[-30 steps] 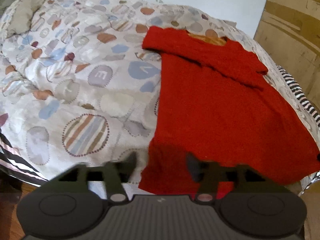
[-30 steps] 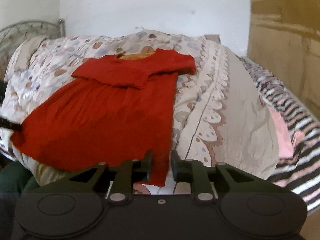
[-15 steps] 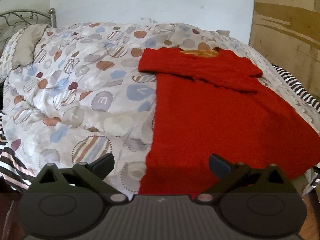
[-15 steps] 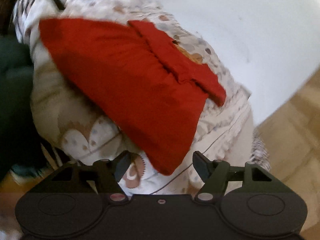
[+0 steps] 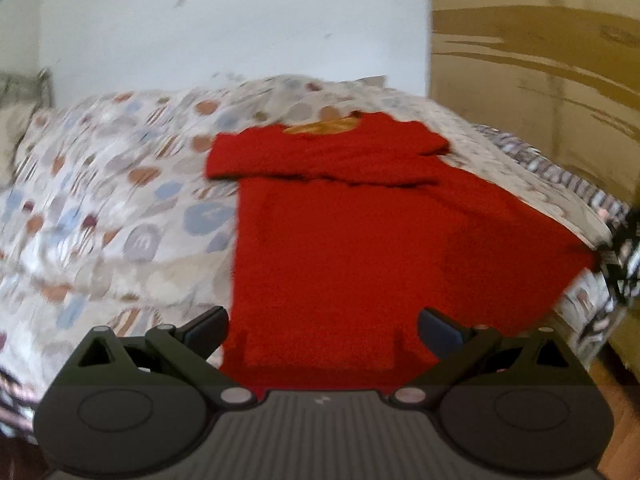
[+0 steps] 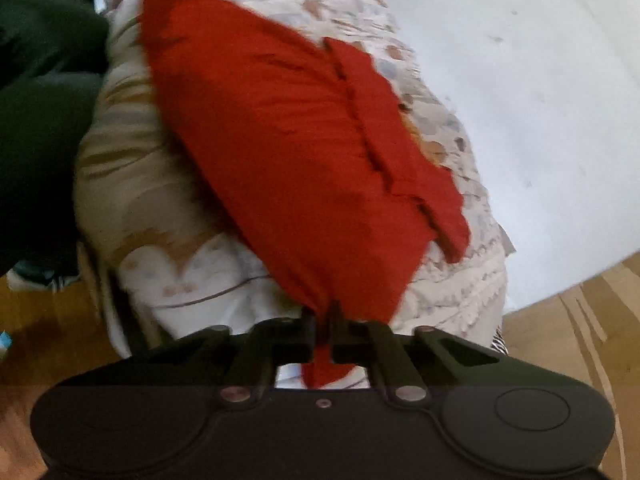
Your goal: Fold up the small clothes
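Since a second ago, your right gripper [image 6: 322,330] has rolled over and its jaws have shut on the near hem corner of the red dress [image 6: 288,152], a tuft of cloth poking out behind them. Your left gripper [image 5: 322,326] has spread its jaws fully wide; they hover empty just above the hem's other end. Beyond both, the dress lies flat on the patterned duvet [image 5: 120,200], sleeves folded across the chest, neckline farthest, towards the white wall [image 5: 240,20].
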Action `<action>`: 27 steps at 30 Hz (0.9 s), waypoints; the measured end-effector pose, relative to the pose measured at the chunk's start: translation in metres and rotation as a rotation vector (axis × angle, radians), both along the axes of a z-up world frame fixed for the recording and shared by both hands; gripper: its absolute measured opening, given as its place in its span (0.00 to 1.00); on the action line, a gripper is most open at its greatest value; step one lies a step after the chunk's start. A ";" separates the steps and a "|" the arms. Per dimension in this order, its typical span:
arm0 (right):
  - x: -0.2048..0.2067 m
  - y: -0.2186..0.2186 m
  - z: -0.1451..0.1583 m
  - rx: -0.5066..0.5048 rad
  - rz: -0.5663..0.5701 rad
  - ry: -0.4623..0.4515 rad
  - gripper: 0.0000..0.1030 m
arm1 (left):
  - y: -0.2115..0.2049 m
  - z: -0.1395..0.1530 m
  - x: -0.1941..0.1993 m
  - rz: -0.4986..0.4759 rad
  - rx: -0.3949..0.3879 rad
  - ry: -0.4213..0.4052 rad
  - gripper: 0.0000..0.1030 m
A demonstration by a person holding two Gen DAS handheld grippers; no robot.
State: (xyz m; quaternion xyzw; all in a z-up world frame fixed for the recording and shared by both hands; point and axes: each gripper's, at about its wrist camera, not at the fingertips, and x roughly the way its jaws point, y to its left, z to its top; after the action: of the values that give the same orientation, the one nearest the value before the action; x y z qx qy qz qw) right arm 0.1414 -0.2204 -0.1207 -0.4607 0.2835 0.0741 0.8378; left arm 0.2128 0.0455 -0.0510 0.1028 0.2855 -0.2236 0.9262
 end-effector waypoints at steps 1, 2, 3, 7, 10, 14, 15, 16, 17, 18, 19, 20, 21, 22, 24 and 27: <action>0.005 -0.003 0.007 0.028 -0.008 0.004 0.04 | -0.005 -0.001 -0.004 -0.029 0.016 -0.018 1.00; 0.009 -0.004 0.013 0.060 -0.016 0.011 0.03 | -0.010 -0.001 -0.007 -0.055 0.030 -0.029 1.00; 0.014 -0.006 0.021 0.097 -0.025 0.024 0.03 | -0.015 -0.003 -0.010 -0.075 0.040 -0.035 1.00; 0.032 -0.014 0.052 0.258 -0.049 0.064 0.03 | -0.040 -0.015 -0.017 -0.155 0.093 -0.054 1.00; 0.041 -0.022 0.075 0.385 -0.068 0.093 0.03 | -0.063 -0.031 -0.016 -0.189 0.145 -0.060 1.00; 0.055 -0.030 0.101 0.543 -0.102 0.118 0.03 | -0.093 -0.048 -0.006 -0.201 0.195 -0.054 0.99; 0.057 -0.032 0.107 0.579 -0.108 0.119 0.03 | -0.098 -0.049 -0.004 -0.204 0.193 -0.054 0.99; 0.059 -0.034 0.113 0.614 -0.114 0.115 0.03 | -0.103 -0.051 -0.003 -0.203 0.192 -0.056 0.99; 0.061 -0.035 0.118 0.648 -0.119 0.111 0.03 | -0.107 -0.052 0.000 -0.197 0.200 -0.062 0.99; 0.063 -0.036 0.123 0.680 -0.122 0.105 0.03 | -0.111 -0.053 0.002 -0.181 0.219 -0.069 0.99; 0.066 -0.036 0.127 0.699 -0.122 0.099 0.03 | -0.114 -0.055 0.006 -0.151 0.247 -0.079 0.98; 0.066 -0.036 0.131 0.717 -0.122 0.090 0.03 | -0.116 -0.057 0.010 -0.112 0.289 -0.090 0.94; 0.066 -0.036 0.134 0.725 -0.121 0.078 0.03 | -0.116 -0.058 0.013 -0.080 0.328 -0.098 0.92; 0.066 -0.036 0.138 0.727 -0.120 0.064 0.03 | -0.114 -0.058 0.017 -0.044 0.362 -0.118 0.87; 0.064 -0.037 0.143 0.734 -0.124 0.031 0.03 | -0.104 -0.057 0.022 0.013 0.392 -0.154 0.78; 0.058 -0.043 0.148 0.761 -0.144 -0.014 0.03 | -0.081 -0.057 0.029 0.054 0.433 -0.169 0.58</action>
State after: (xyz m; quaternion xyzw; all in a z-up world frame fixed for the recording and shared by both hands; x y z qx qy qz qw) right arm 0.1989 -0.2633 0.0270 -0.0963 0.2615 0.1117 0.9539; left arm 0.2421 -0.0355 -0.1081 0.3099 0.2508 -0.1227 0.9089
